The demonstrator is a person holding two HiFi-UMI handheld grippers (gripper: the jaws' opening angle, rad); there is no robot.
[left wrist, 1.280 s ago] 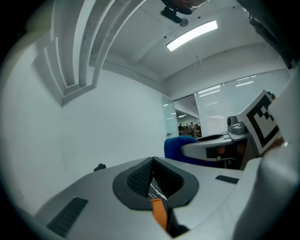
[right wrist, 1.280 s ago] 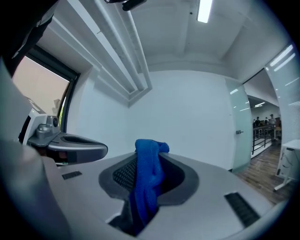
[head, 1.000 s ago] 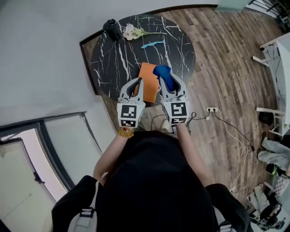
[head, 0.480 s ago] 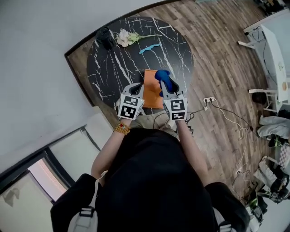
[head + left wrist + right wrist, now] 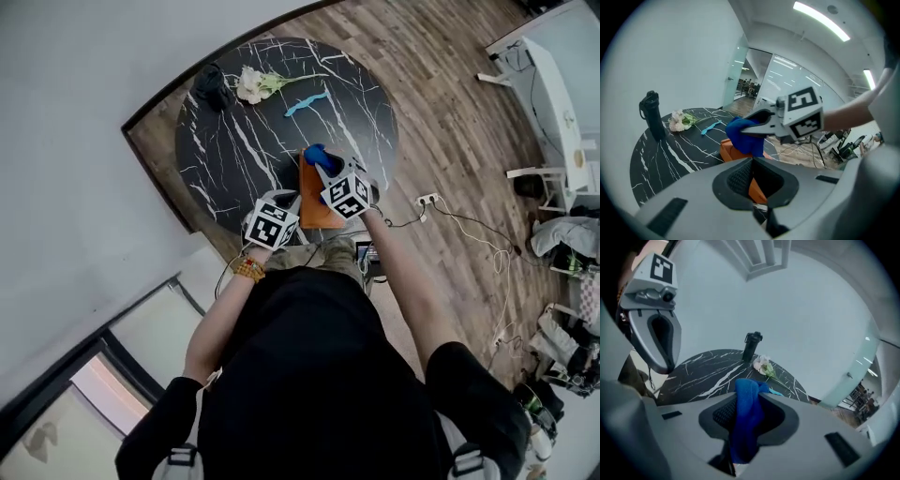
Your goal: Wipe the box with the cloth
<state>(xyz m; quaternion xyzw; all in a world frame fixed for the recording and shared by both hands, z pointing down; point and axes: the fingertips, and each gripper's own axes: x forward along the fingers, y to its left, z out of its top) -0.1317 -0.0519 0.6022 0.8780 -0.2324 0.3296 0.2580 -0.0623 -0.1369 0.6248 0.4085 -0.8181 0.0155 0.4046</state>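
Observation:
An orange box lies near the front edge of the round black marble table. My right gripper is shut on a blue cloth and holds it over the box's far end. In the right gripper view the cloth hangs bunched between the jaws. My left gripper is shut and empty, just left of the box. In the left gripper view the box shows past the closed jaws, with the cloth and the right gripper above it.
At the table's far side stand a black bottle, a bunch of pale flowers and a light blue object. A power strip with cables lies on the wooden floor to the right. The grey wall runs along the left.
Both grippers have come down towards the table. The right gripper has rolled and carried the cloth over the box's far end. The left gripper has dropped beside the box.

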